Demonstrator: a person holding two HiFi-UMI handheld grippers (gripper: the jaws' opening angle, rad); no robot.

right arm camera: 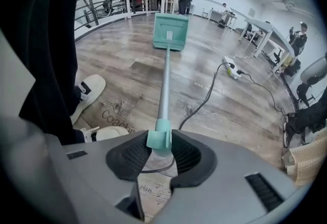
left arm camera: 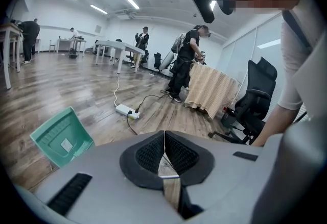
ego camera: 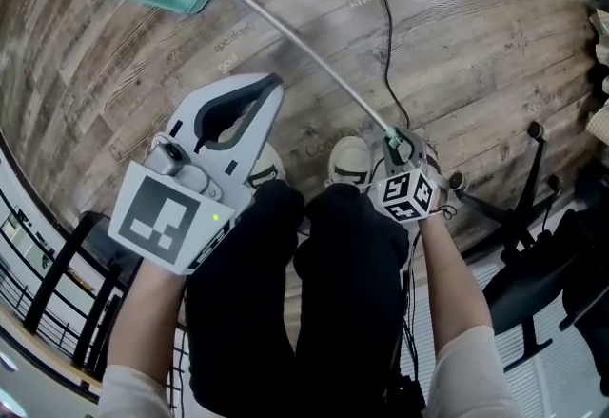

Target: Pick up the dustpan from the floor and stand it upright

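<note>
**Right gripper view: tip-only hold on the dustpan handle, slip likely on the lift**

Right gripper (right arm camera: 159, 142): jaws narrowed onto the teal end cap (right arm camera: 160, 137) of the dustpan's handle (right arm camera: 164, 82). Both pads touch the cap, but only at their very tips; the deeper pad area is unused.

Dustpan: lies on the wood floor (right arm camera: 117, 49). Its teal pan (right arm camera: 171, 31) is well away from the person, and the grey handle runs straight back to the jaws, near the shoes (right arm camera: 110, 133).

Risks (judgement):
- The hold is at the far end of a long lever. As the end rises, the pan's weight may twist the cap out of the tips. A deeper bite would help.
- The pan may drag or skid on the floor rather than pivot, leaving the dustpan tilted instead of upright.
- A black cable (right arm camera: 204, 100) passes just under the jaws and beside the handle end. It could be caught in the pinch or snag on the lift.

Pose: in the head view the right gripper points steeply down beside the right shoe, forearm reaching straight down, marker cube (ego camera: 407, 194) facing up. Left gripper (left arm camera: 164, 139) has its jaws together on nothing. It is held out over the left leg, aimed forward and slightly down, idle.
</note>
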